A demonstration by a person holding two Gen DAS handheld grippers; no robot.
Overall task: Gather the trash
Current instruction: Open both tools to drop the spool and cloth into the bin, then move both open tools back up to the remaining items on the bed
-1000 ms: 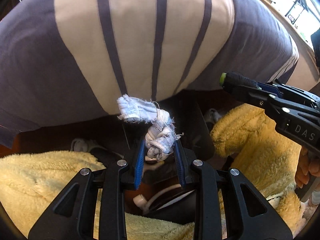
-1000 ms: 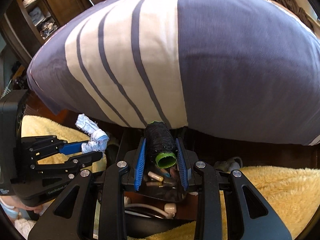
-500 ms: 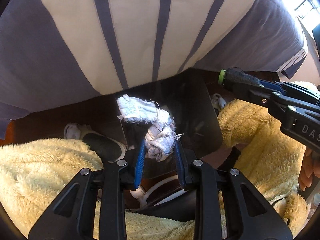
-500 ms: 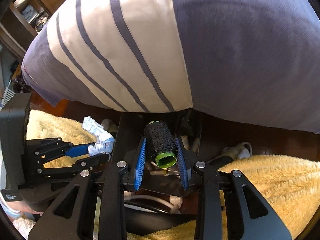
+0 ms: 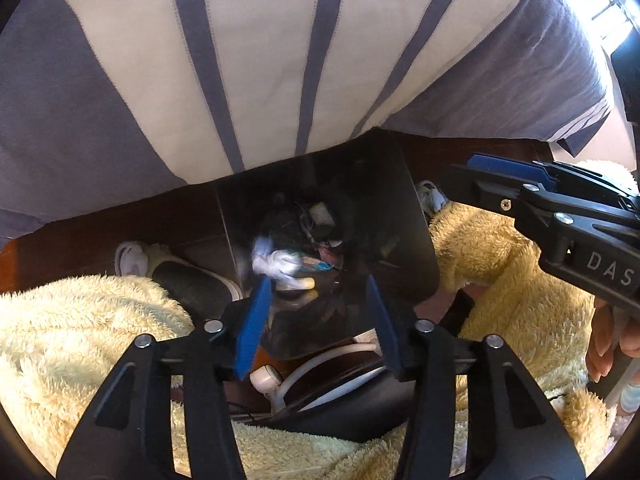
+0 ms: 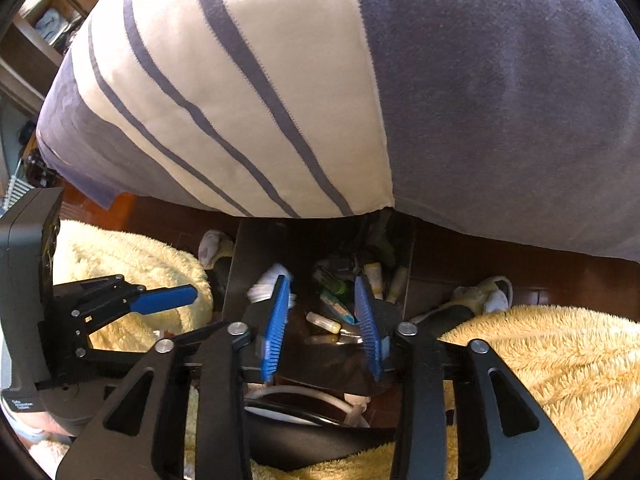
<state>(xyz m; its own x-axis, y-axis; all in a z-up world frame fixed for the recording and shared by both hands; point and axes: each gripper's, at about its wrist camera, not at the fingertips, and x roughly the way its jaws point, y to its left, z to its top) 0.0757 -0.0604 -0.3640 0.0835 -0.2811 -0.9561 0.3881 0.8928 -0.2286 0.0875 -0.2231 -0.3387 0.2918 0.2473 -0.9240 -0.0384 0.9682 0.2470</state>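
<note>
A dark bin (image 5: 384,208) stands on the floor against the bed, with several bits of trash inside. The white crumpled rag (image 5: 274,260) lies blurred in the bin, just beyond my left gripper (image 5: 318,292), which is open and empty above the bin's near edge. In the right wrist view the bin (image 6: 248,256) shows the rag (image 6: 266,280) at its left side and small tubes and wrappers (image 6: 332,304). My right gripper (image 6: 320,292) is open and empty over the bin. The black spool is not clearly visible.
A grey and cream striped bedcover (image 5: 280,60) hangs over the bin's far side. Yellow fluffy fabric (image 5: 80,328) lies on both sides. A slipper (image 5: 180,272) sits left of the bin, another slipper (image 6: 476,300) to the right. White cable (image 5: 320,364) lies below the grippers.
Both grippers have opened. The rag dropped from my left gripper into the bin, and the black spool left my right gripper. Both views tilted further down over the bin.
</note>
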